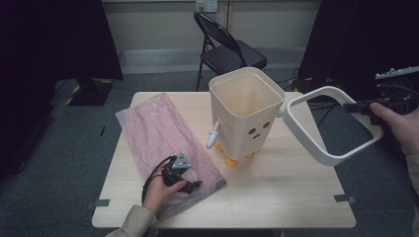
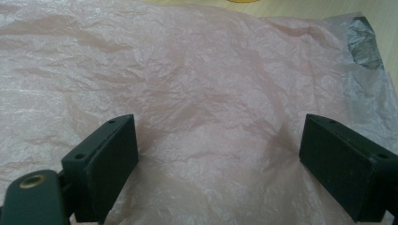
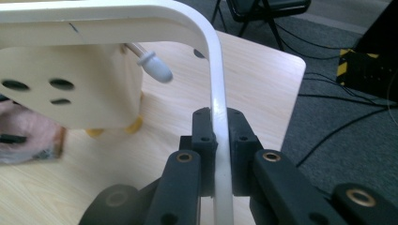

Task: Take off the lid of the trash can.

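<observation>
One unlabelled pink bag (image 2: pixel 197 93), jaws of left hand-held gripper (image 2: pixel 218 159) apart.

A light wooden desk (image 1: pixel 276 197) stands on grey carpet (image 1: pixel 59 163). Behind it, at twelve o'clock, a black folding chair (image 1: pixel 230 49) faces the wall. At ten o'clock sits a dark stand base (image 1: pixel 89 91), apparently edged with yellow-black tape. Black cables (image 3: pixel 328 93) trail across the carpet at three o'clock.

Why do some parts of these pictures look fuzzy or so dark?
In the right gripper view, the right hand-held gripper up close is soft, the pink bag at the left edge smears, and the white ring carries a glare streak. In the high view, the room's corners are nearly black. In the left gripper view, the bag's crinkles stay sharp.
</observation>
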The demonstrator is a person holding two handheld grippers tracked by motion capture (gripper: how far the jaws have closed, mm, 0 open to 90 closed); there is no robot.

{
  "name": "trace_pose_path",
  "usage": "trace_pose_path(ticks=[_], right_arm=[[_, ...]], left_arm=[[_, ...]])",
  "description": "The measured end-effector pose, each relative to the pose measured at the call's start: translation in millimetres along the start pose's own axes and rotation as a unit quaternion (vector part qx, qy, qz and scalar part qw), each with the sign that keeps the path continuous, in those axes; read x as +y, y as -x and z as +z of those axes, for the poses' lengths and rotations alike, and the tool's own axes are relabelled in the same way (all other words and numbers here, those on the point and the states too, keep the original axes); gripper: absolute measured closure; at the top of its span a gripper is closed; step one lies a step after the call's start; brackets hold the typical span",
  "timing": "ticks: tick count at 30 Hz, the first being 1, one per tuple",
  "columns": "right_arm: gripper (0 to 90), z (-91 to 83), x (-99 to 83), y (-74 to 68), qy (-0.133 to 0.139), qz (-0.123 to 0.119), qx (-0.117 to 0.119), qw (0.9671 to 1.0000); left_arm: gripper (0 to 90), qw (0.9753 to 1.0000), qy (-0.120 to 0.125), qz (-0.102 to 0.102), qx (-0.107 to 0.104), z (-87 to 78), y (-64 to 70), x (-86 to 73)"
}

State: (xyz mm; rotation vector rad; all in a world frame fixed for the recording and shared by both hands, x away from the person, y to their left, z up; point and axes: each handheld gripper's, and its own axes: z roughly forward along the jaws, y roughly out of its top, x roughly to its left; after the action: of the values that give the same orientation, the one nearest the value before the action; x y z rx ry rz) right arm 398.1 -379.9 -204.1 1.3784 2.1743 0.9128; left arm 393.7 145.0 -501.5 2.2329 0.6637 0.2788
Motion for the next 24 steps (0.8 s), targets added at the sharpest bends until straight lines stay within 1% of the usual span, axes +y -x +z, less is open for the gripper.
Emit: trace_pose_path(ticks=[5,6,8,9,14,17,18,21,22,24], right_arm=[[84.6,-1.5,-14.4,8.0,0.003,-0.001,-0.002,1.0000],[84.7,-1.0,-17.2,8.7,-0.001,-0.001,-0.003,1.0000],[84.6,1.4,-22.6,9.9,0.003,-0.005,-0.004,1.0000],[84.7,3.2,-25.9,10.2,0.001,-0.003,-0.004,1.0000],[84.7,19.6,-46.1,12.1,0.000,0.000,0.000,1.0000],[84.6,34.3,-60.9,12.0,0.001,0.001,0.004,1.0000],[84.6,38.7,-65.7,11.2,0.000,0.003,0.007,1.0000],[84.5,51.2,-78.1,7.8,-0.003,-0.004,0.002,1.0000],[84.5,57.4,-83.5,6.2,-0.003,-0.003,0.006,1.0000],[84.6,67.5,-91.8,3.4,-0.008,-0.002,0.006,0.9999]], left_arm=[[11.0,1.0000,-0.001,0.001,0.000,-0.1,-0.1,0.0],[11.0,1.0000,-0.001,0.001,0.000,-0.1,-0.1,0.0],[11.0,1.0000,0.000,0.001,0.001,0.1,-0.1,0.0],[11.0,1.0000,0.000,0.001,0.001,0.1,-0.1,0.0],[11.0,1.0000,0.001,0.000,0.001,0.2,0.0,-0.1],[11.0,1.0000,0.000,0.000,0.001,0.1,0.1,-0.1],[11.0,1.0000,-0.001,0.001,0.001,0.0,-0.1,-0.1],[11.0,1.0000,-0.001,0.002,0.001,0.0,-0.2,0.0],[11.0,1.0000,-0.001,0.002,0.001,0.0,-0.2,0.0],[11.0,1.0000,-0.001,0.002,0.001,0.0,-0.1,-0.1]])
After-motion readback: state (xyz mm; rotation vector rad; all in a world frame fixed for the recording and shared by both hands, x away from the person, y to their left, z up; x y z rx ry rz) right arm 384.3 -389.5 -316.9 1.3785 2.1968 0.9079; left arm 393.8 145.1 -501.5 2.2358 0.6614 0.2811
